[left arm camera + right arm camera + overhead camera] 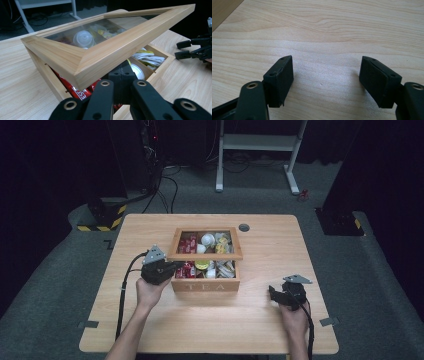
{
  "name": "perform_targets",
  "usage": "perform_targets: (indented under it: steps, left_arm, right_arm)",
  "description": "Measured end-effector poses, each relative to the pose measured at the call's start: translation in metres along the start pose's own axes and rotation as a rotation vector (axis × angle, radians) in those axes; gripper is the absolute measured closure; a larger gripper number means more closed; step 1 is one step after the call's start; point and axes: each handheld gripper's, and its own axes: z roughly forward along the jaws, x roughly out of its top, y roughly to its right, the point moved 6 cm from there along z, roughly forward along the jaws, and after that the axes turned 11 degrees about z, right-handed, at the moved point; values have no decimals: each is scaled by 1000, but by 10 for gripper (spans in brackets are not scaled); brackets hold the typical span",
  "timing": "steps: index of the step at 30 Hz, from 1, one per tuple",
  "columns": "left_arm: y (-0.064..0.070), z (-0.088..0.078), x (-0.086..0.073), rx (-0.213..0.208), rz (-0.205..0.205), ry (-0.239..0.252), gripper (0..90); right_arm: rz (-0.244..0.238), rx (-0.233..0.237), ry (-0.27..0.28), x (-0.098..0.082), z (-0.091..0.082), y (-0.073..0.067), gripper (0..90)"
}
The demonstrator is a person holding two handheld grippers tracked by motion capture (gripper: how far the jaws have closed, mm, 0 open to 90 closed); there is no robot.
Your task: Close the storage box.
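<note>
Left gripper (176, 266) closed under lid (107, 47) edge, lid just above fingers; right gripper (274, 294) open, well off.

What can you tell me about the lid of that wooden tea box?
The lid is a pale wooden frame with mitred corners around a clear pane; cups and packets show through it. It is tilted, partly raised above the box marked TEA at the middle of the table. The left gripper, fingers shut, sits under its near corner, apparently propping it.
</note>
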Motion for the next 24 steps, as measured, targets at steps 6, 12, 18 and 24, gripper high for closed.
perform_targets:
  steps: [6, 12, 18, 24]
  left_arm:
    - [-4, -2, 4, 0, 2, -4, 900]
    - [-7, -1, 12, -2, -13, 30, 900]
    - [-12, -1, 20, -13, -31, 42, 900]
    - [-14, 2, 22, -41, -53, 52, 900]
  right_arm:
    - [-1, 0, 0, 0, 0, 0, 274]
    - [-2, -1, 1, 0, 0, 0, 274]
    - [-3, 0, -4, 0, 1, -1, 252]
    - [-3, 0, -2, 0, 1, -2, 258]
